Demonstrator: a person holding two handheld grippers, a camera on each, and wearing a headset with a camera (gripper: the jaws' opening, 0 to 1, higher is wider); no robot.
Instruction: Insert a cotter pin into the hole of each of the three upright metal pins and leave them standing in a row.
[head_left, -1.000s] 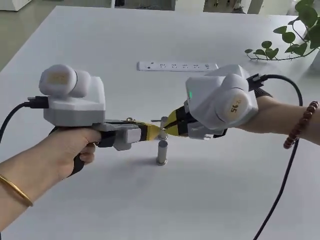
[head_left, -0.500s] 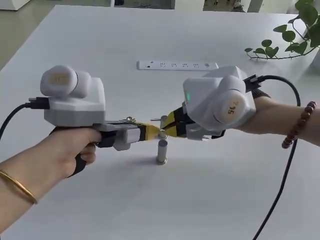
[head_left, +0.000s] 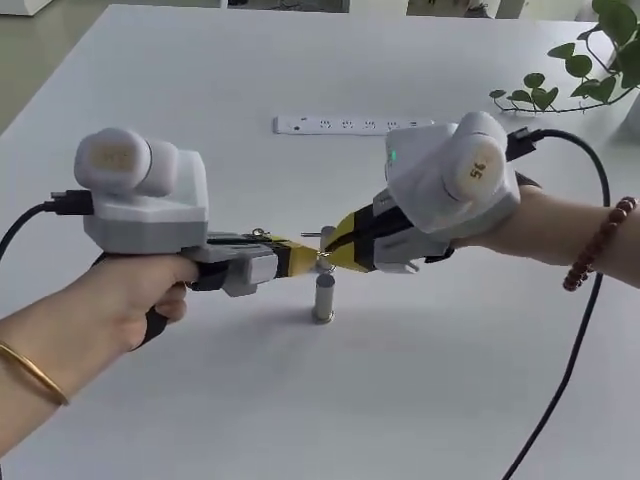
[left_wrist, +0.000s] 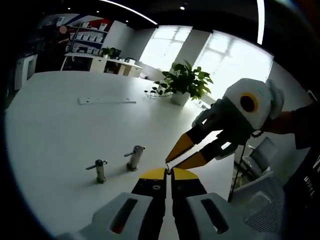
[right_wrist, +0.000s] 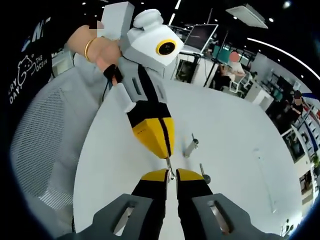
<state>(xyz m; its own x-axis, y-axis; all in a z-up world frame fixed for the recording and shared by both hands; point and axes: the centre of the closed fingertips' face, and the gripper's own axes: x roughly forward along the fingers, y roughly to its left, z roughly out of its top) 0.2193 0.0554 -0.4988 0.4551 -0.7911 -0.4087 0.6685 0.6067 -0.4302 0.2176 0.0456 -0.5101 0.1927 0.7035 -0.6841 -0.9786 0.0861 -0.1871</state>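
Nearest the person, the left gripper (head_left: 305, 262) is held level, its jaws pressed together on one end of the cotter pin (right_wrist: 170, 167). Meeting it tip to tip from the other side, the right gripper (head_left: 338, 254) has its jaws closed to a narrow slit on the same cotter pin, as the right gripper view shows.

Over the last second the right gripper has rolled in the hand and its body has risen. The two sets of tips have stayed together above the desk (head_left: 420, 400), and the left gripper has hardly moved. This looks like a hand-over or re-gripping to turn the cotter pin to a better angle, not yet an insertion.

Just below the tips the bare metal pin (head_left: 323, 298) stands upright on the desk, apparently with nothing through it. Beyond it stand a fitted pin (left_wrist: 134, 157) and a second fitted pin (left_wrist: 100, 170), each already crossed near its top, so one of three seems left. Farther off are a power strip (head_left: 350, 125) and a plant (head_left: 585, 75).
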